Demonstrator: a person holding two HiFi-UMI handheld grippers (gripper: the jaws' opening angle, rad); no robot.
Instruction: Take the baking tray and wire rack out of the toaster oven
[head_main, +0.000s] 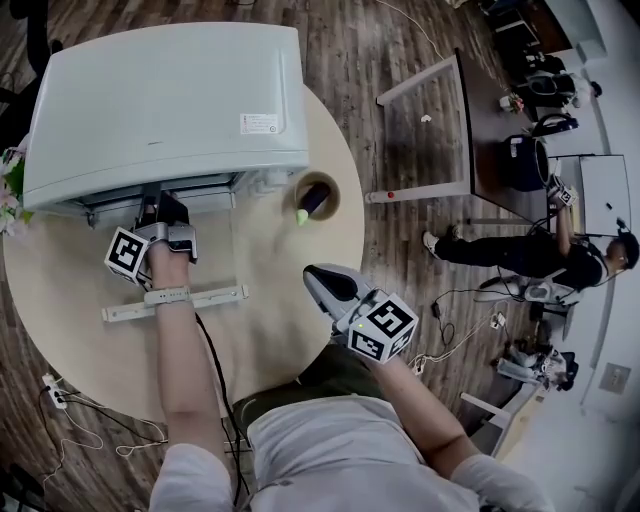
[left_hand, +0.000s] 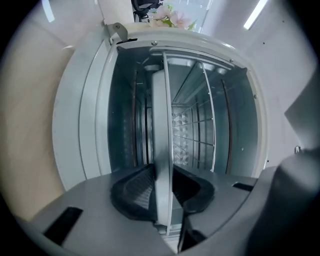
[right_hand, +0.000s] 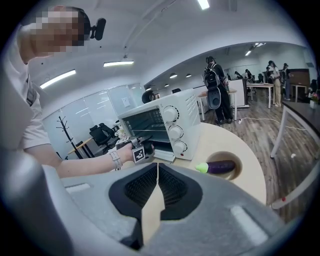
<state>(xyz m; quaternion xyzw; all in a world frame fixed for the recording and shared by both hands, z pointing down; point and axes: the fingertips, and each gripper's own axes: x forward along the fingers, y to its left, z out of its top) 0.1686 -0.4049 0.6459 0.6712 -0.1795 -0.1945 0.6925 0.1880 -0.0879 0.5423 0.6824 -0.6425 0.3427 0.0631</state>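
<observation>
Toaster oven (head_main: 160, 100) sits at 11 o'clock on the round table (head_main: 270, 260). Its door is down, with the door handle (head_main: 200, 298) lying toward 6 o'clock from the opening.

Left gripper (left_hand: 163, 172) is at the oven mouth, pointing level into the cavity, and its own view is rolled on its side. Its pads close on the front edge of the baking tray (left_hand: 161, 115), which stands edge-on between them. The tray is inside the oven. The wire rack (left_hand: 207, 115) is also in the cavity, at 3 o'clock from the tray in that rolled view and apart from the jaws.

Right gripper (right_hand: 156, 167) is over the table's 5 o'clock edge, tilted downward, with its jaws pressed together and nothing between them.

A toy eggplant (head_main: 316, 197) lies in a round recess in the table, at 3 o'clock from the oven front. A person (head_main: 520, 250) stands on the floor, well off at 3 o'clock.
</observation>
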